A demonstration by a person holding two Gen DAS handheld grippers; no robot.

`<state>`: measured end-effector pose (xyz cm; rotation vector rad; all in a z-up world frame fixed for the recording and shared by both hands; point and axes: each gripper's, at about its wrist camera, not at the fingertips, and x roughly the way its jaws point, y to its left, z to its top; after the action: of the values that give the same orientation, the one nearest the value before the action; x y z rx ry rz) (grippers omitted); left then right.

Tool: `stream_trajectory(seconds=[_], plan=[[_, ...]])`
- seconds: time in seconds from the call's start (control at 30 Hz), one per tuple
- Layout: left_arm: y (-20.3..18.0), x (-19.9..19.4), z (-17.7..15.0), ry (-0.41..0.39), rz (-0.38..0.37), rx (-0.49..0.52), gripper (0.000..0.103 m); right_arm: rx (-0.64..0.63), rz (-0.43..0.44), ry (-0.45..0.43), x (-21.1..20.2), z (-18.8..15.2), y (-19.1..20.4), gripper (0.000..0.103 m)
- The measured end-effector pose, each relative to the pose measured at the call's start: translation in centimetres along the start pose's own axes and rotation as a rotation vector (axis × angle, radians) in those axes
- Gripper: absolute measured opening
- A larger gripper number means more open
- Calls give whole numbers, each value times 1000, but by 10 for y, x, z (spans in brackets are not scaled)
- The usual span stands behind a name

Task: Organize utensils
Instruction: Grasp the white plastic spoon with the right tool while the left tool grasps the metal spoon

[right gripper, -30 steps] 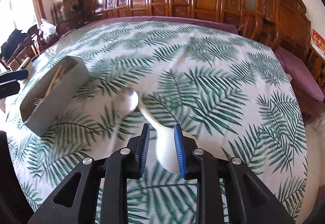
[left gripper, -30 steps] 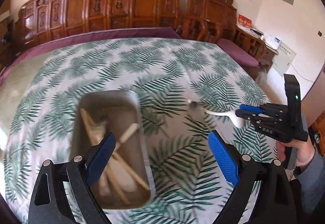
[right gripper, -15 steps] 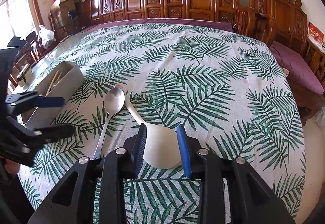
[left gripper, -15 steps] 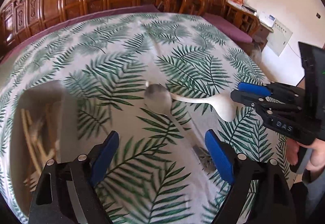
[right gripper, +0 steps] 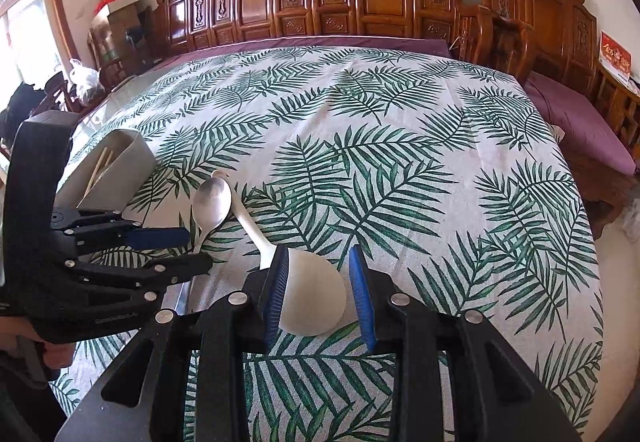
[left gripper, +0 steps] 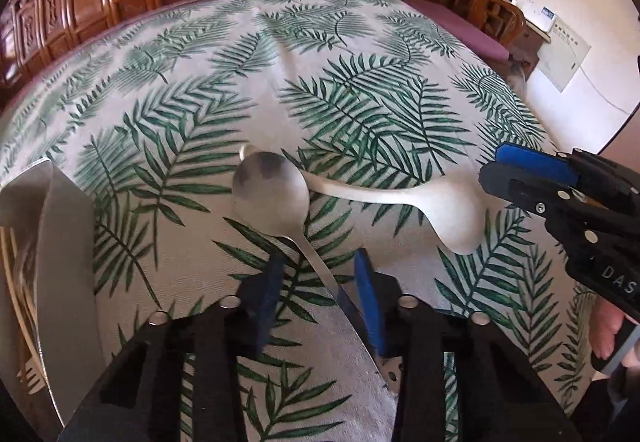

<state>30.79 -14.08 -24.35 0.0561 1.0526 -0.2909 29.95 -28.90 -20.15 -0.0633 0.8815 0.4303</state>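
Fingers of the left gripper have just been closing: a second ago they stood wide over the bin, and now the blue pads straddle the thin handle of the metal spoon, with a sliver of cloth visible either side, so they look narrowed around it rather than pressing on it. That gripper has swung away from the bin, which now sits at the left edge of its view with chopsticks and a fork inside, and has come down over the spoon. The spoon lies flat on the leaf-print cloth, bowl away from the gripper, with the tip of the white spoon tucked just behind that bowl. The right gripper has hardly shifted; its pads stand either side of the white spoon's bowl, the left pad at or against its edge and a gap visible at the right one, so I read it as bracketing, not clamped. A hand shows below that gripper. Both spoons are out on the cloth, well apart from the bin. My judgement is that the pick of the metal spoon is moments from done: the handle is thin and flat to the cloth, so the pads must close fully and low or it may slip out.
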Motion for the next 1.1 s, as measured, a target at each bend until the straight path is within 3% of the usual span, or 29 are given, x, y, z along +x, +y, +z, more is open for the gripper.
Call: stream_trajectory(seconds=[0.2, 0.73, 1.1], plan=[[12, -4, -5, 7, 3, -5, 11, 2, 3, 1, 1, 0, 1, 34], [30, -10, -11, 19, 22, 18, 5, -57, 38, 33, 25, 10, 20, 34], [44, -36, -4, -52, -8, -14, 5, -94, 87, 112, 58, 21, 31, 34]])
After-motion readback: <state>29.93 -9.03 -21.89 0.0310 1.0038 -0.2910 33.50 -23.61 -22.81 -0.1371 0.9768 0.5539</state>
